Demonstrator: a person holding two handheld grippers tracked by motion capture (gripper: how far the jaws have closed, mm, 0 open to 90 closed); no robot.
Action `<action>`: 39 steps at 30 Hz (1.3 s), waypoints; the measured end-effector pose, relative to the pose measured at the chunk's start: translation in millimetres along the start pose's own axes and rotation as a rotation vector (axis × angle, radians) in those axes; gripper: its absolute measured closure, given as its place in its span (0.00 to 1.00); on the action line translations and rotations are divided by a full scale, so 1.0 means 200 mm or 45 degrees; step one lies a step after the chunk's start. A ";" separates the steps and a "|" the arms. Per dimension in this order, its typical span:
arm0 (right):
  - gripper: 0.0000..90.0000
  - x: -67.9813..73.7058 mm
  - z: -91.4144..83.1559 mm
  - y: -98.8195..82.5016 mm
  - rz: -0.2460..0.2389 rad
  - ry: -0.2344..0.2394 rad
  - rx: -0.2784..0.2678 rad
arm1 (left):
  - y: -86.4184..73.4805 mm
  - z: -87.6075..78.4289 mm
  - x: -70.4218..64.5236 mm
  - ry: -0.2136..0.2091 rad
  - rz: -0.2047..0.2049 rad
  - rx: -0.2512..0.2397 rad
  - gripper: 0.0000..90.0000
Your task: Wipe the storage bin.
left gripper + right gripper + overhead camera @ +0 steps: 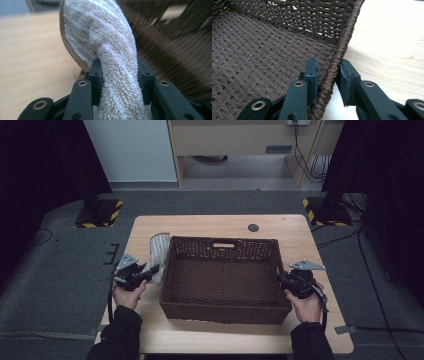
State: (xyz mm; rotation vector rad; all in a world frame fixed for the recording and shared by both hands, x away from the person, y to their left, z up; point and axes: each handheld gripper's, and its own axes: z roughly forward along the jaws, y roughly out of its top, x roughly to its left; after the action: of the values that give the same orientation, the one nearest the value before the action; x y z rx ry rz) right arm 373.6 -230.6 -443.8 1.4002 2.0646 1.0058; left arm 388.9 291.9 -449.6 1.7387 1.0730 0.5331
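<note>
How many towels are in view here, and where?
1. The striped towel lies on the table left of the wicker basket, pinched at one end by the left gripper. None inside the basket.

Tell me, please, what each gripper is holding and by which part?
The left gripper clamps a bunched fold of the pale striped terry towel. The right gripper grips the braided rim of the dark brown woven basket.

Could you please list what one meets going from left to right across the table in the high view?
Left gripper shut on the striped towel → brown woven basket → right gripper, its jaws clamped on the basket's right rim.
</note>
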 end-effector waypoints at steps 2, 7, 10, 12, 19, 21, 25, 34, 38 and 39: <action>0.79 0.00 0.00 0.00 -0.001 -0.001 -0.001 | 0.03 -0.03 -0.02 -0.056 0.016 -0.042 0.71; 0.78 0.00 0.00 0.00 -0.002 0.001 -0.004 | 0.01 0.04 -0.03 -0.036 0.058 0.064 0.71; 0.78 0.00 0.00 0.00 0.000 0.003 -0.002 | -0.03 0.08 0.00 -0.024 0.054 0.135 0.71; 0.78 0.00 0.00 0.00 -0.001 0.001 -0.002 | -0.06 0.11 0.00 -0.015 0.054 0.185 0.71; 0.80 0.00 0.00 0.00 0.013 0.000 -0.006 | -0.12 0.20 0.01 0.036 0.087 0.331 0.71; 0.80 0.00 0.00 0.00 0.021 -0.008 -0.011 | -0.11 0.20 0.02 0.044 0.075 0.303 0.71; 0.80 0.01 0.02 0.02 0.020 -0.022 -0.007 | -0.05 0.11 0.05 0.048 0.026 0.167 0.71; 0.79 0.00 0.03 0.02 -0.006 -0.020 -0.012 | -0.01 0.03 -0.06 -0.026 0.147 0.096 0.71; 0.78 0.00 0.03 0.02 0.000 -0.015 -0.026 | -0.06 0.06 -0.04 -0.028 0.119 0.155 0.71; 0.78 0.00 0.03 0.02 0.000 -0.014 -0.028 | -0.07 0.07 -0.04 -0.020 0.123 0.185 0.71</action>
State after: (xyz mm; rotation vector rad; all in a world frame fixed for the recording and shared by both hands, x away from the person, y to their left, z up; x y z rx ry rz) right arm 380.4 -228.0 -445.4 1.3917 2.0394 1.0153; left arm 389.6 280.5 -468.1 1.9268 1.0422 0.5109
